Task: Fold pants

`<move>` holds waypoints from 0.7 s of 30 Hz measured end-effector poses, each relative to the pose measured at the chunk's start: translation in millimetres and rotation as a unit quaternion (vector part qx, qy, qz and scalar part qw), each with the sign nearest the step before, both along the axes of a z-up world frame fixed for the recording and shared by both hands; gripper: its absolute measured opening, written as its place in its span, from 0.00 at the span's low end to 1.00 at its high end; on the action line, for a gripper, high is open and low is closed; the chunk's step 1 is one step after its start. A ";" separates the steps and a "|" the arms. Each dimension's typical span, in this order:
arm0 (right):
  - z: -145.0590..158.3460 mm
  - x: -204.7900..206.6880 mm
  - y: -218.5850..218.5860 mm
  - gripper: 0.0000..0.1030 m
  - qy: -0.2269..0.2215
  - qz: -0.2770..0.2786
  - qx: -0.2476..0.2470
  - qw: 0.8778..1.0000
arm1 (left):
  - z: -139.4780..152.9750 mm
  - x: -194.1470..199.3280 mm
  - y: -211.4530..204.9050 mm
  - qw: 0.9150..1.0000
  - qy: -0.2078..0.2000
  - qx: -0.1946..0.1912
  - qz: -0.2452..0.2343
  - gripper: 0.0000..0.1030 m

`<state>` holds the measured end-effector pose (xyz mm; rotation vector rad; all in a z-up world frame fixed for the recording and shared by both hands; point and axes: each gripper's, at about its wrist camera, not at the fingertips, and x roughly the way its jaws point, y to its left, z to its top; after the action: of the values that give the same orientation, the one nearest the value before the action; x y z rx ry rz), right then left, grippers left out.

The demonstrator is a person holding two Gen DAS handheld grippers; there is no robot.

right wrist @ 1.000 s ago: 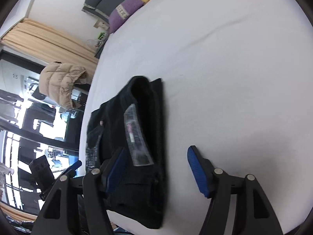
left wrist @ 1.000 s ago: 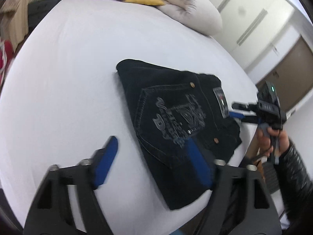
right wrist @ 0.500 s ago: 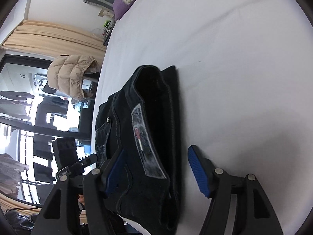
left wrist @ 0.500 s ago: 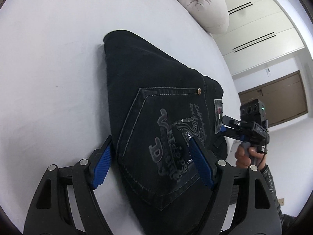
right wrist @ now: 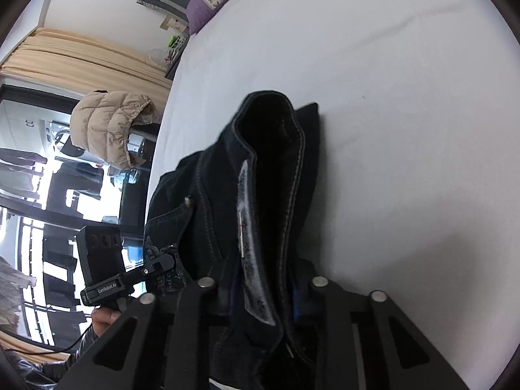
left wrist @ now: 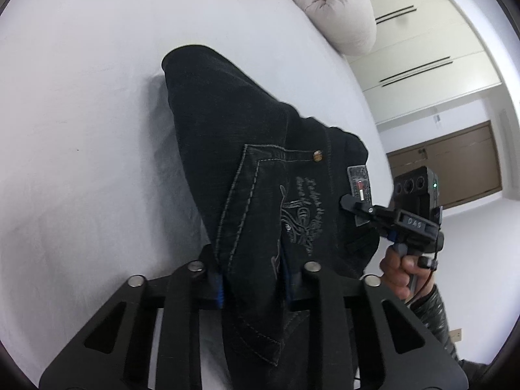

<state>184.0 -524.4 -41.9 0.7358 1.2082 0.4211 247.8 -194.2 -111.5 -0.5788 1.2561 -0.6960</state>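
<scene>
My left gripper (left wrist: pixel 252 279) has its jaws clenched on the pants (left wrist: pixel 260 169), pinching a fold of dark denim by the back pocket at the bottom centre of the left wrist view. The folded pants rise from there toward the middle of the frame, their far end resting on the white bed (left wrist: pixel 81 130). At the right edge of that frame I see my right gripper (left wrist: pixel 349 202), its tip on the waistband by the label (left wrist: pixel 359 185), with the hand (left wrist: pixel 398 269) below it around the handle.

In the right wrist view my right gripper (right wrist: pixel 263 295) is grasping the waistband at the bottom centre, jaws shut on the thick cloth with the label (right wrist: pixel 250 253) between them. The pants (right wrist: pixel 276 162) stand bunched up from the jaws to mid-frame, the bed (right wrist: pixel 406 130) filling the right side. My left gripper (right wrist: pixel 159 265) shows at lower left, its tip against the denim.

A pale pillow (left wrist: pixel 334 9) sits at the top of the left view; a purple cushion (right wrist: pixel 213 0) and a beige jacket (right wrist: pixel 110 126) appear upper left in the right view.
</scene>
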 end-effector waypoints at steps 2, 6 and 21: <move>14.6 0.7 7.7 0.21 -0.015 -0.001 0.000 1.000 | 5.0 -0.8 4.1 1.000 -0.002 -0.009 0.002 0.17; 49.1 13.0 35.3 0.21 -0.045 0.022 -0.010 0.999 | 26.5 3.4 25.3 0.999 -0.020 -0.022 0.017 0.16; 54.8 155.7 135.0 0.21 -0.063 0.068 0.029 0.995 | 71.3 116.1 151.5 0.993 -0.087 0.031 0.070 0.16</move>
<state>339.7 -389.4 12.9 0.6686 1.1350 0.6084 363.9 -42.7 -40.1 -0.5373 1.0599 -0.5752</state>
